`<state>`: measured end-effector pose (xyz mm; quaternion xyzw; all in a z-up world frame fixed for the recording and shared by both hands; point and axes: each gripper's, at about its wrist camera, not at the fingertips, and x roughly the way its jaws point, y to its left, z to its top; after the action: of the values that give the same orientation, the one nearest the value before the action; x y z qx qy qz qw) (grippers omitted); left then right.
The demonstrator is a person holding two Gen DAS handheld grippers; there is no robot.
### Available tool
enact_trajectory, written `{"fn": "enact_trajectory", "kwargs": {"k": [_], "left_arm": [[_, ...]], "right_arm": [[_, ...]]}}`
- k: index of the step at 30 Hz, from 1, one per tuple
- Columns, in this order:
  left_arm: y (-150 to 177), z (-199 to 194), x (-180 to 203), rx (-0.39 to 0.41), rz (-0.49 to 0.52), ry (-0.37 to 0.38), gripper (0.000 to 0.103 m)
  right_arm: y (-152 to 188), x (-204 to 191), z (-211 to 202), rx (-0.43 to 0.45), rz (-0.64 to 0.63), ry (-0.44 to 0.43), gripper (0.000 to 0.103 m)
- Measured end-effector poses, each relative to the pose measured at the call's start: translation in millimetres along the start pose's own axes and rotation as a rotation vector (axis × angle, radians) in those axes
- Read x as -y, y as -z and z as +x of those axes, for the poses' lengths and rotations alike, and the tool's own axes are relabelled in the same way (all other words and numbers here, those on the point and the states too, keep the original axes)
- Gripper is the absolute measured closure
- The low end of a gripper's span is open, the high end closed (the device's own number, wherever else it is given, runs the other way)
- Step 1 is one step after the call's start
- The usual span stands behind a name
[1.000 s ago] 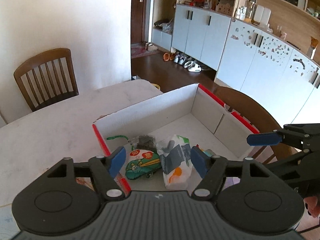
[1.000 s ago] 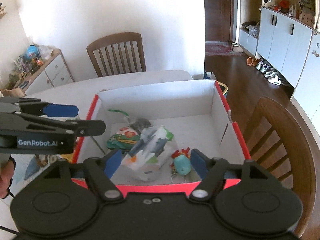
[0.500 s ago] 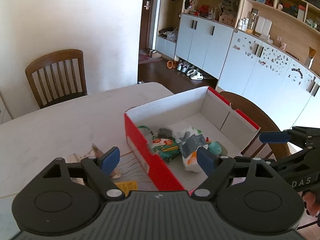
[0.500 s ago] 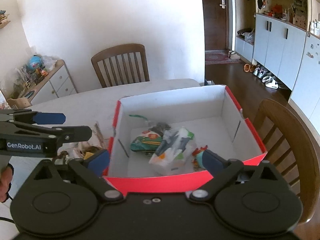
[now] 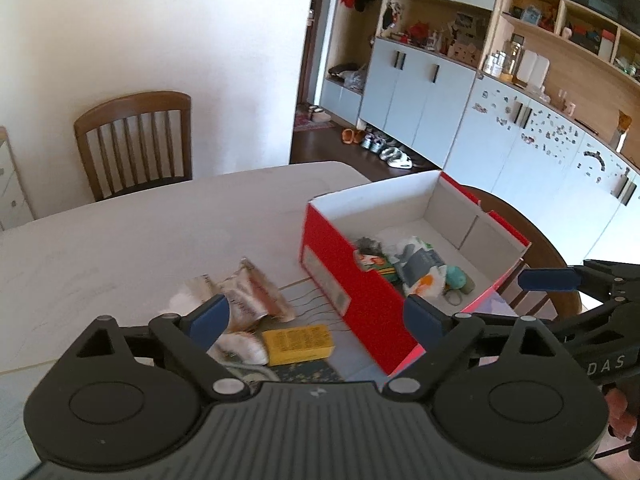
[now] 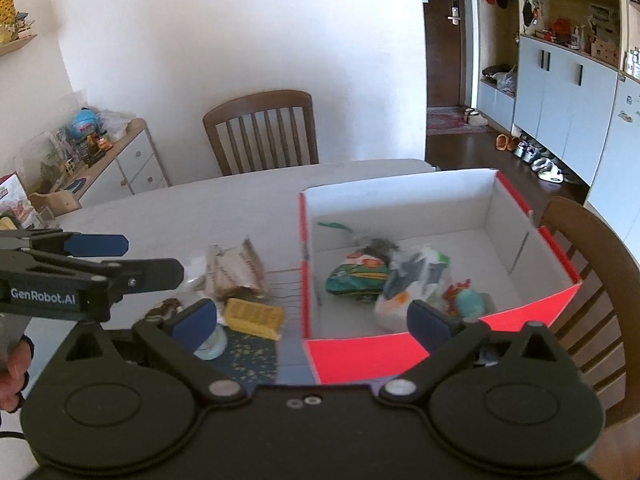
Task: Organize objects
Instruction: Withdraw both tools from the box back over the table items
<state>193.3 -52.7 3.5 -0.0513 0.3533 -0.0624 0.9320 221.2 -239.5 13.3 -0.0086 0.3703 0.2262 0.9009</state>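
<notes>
Tongs empty: left tongs (image 5: 316,318) just opened wider, nothing between; right tongs (image 6: 312,320) wide. Red box (image 6: 436,354) on surface (image 5: 132,236) holds packets; yellow box (image 5: 298,345) beside it, outside.

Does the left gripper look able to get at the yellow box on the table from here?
Probably yes: the left gripper is open and empty, and the yellow box lies uncovered just below it, beside the red box.

The far half of the red box (image 6: 440,354) is bare floor — open from above. Its near half is crowded with a white bag (image 6: 412,280) and green pouch (image 6: 354,276). Left of the box, a yellow packet (image 6: 254,317) and wrappers (image 6: 234,268) clutter the near table (image 5: 140,232) — farther back it lies bare.
</notes>
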Motion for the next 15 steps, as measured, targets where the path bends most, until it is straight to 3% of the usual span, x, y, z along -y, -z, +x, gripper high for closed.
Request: {"fn": "enact_trajectory", "kwargs": {"k": [2,15], "left_arm": [[4.3,-4.2,-7.9,0.008,-0.004,-0.011,0.0],[28.0,-18.3,-80.3,0.001,-0.088,-0.057,0.0]], "right_arm": [[1.4,-10.1,1.3,0.0,-0.008,0.002,0.002],[12.6,-62.6,19.8,-0.032,-0.025,-0.004,0.002]]}}
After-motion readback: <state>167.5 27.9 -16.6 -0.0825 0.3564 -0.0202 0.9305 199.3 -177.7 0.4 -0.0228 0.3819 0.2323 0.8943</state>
